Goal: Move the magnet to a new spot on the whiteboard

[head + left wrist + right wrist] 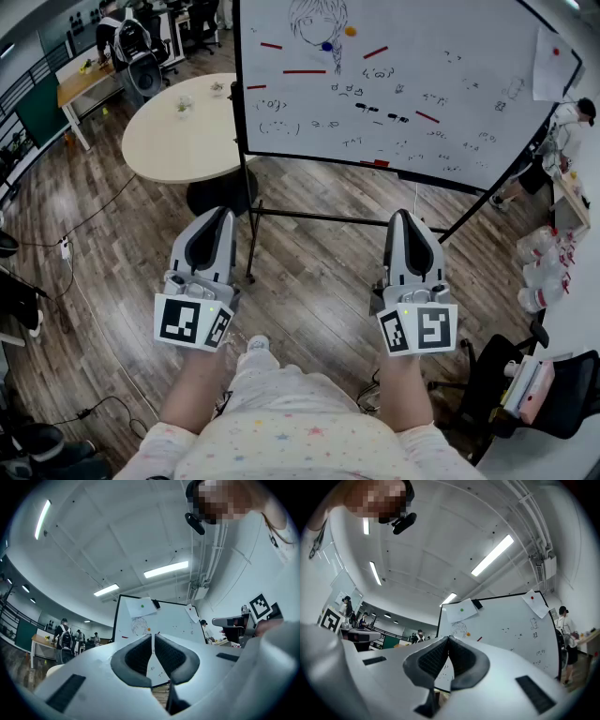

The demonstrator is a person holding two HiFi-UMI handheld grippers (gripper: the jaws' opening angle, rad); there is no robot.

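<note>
The whiteboard point(403, 84) stands ahead on a black frame, covered in small drawings. A blue round magnet point(325, 45) and an orange round magnet point(350, 31) sit near a sketched head at its top, and several red bar magnets point(305, 70) lie lower down. My left gripper point(225, 214) and right gripper point(403, 216) are held low over the floor, well short of the board. Both are shut with nothing between the pads. The left gripper point(153, 635) and right gripper point(448, 638) each point toward the board, where the orange magnet point(149, 629) point(468, 634) shows.
A round beige table point(187, 131) stands left of the board. The board's black stand legs point(309, 217) cross the wooden floor ahead. Bottles point(544, 262) and a black chair point(562, 403) are at the right. A cable point(84, 300) runs along the floor at left. People stand far back.
</note>
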